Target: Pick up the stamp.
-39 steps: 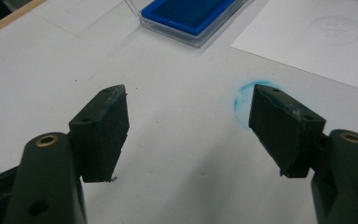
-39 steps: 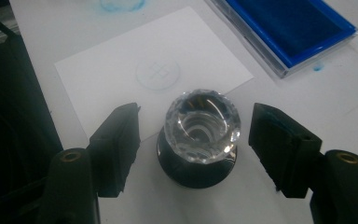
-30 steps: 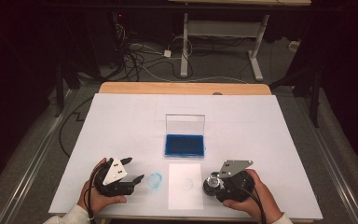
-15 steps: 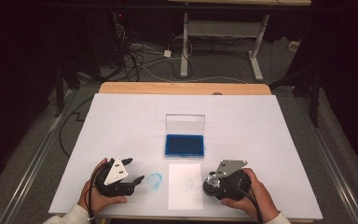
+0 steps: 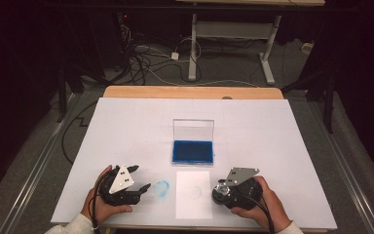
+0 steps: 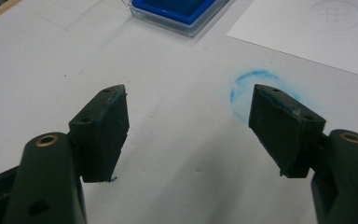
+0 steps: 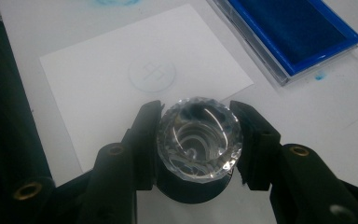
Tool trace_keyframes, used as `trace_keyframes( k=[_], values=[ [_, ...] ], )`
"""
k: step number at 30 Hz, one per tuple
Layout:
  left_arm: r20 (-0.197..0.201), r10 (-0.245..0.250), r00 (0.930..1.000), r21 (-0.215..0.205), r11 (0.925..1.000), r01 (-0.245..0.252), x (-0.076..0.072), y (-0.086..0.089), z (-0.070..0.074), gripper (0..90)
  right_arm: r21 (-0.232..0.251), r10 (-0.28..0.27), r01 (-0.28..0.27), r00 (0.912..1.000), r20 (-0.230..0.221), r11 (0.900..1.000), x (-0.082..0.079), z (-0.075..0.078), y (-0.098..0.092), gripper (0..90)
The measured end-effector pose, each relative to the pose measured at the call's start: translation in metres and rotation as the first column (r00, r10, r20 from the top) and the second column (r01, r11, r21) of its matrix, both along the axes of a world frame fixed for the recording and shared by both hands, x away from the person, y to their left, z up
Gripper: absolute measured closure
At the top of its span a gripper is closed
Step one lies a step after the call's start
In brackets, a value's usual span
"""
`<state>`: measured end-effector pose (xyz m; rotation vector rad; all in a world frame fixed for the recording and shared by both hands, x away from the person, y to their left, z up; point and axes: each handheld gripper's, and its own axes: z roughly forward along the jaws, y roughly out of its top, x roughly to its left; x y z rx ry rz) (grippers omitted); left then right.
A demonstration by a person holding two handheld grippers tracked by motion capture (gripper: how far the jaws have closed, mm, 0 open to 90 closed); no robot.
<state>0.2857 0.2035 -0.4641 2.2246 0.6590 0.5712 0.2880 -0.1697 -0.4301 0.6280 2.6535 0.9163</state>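
Observation:
A round stamp (image 7: 199, 137) with a clear faceted top and a black base stands at the right edge of a white paper sheet (image 5: 193, 202). My right gripper (image 7: 198, 116) is shut on it, a pad pressed to each side. The sheet (image 7: 93, 88) bears a faint circle mark. Behind it lies an open blue ink pad (image 5: 193, 151) with its clear lid upright. My left gripper (image 5: 142, 177) rests near the front left, open and empty (image 6: 189, 121), next to a blue ring smudge (image 6: 242, 86) on the table.
A white board (image 5: 272, 136) covers the table, with a wooden strip (image 5: 190, 91) along its far edge. Wide bare surface lies left, right and behind the ink pad. Cables and a desk frame stand on the floor beyond.
The right gripper has shifted slightly around the stamp. The left hand and gripper have stayed where they were.

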Motion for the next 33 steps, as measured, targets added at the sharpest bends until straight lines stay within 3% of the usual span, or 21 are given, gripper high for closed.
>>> trace_keyframes(
  k=[11, 19, 33],
  values=[
    [0.002, 0.003, 1.0, 0.004, 1.0, -0.003, 0.0, 0.001, 0.0, 28.0, 0.001, 0.012, -0.012, 0.9997, 0.019, 1.0, -0.001, 0.0, 0.0, 56.6],
    [0.005, 0.005, 1.0, 0.004, 1.0, -0.005, 0.0, 0.001, 0.001, 28.1, 0.02, -0.004, 0.003, 0.9986, 0.052, 1.0, -0.002, 0.009, -0.004, 56.6],
    [0.001, 0.006, 1.0, 0.0, 1.0, -0.006, 0.001, 0.002, 0.001, 28.2, 0.103, -0.071, 0.057, 0.9889, 0.131, 0.993, 0.007, 0.035, -0.018, 56.6]
  ],
)
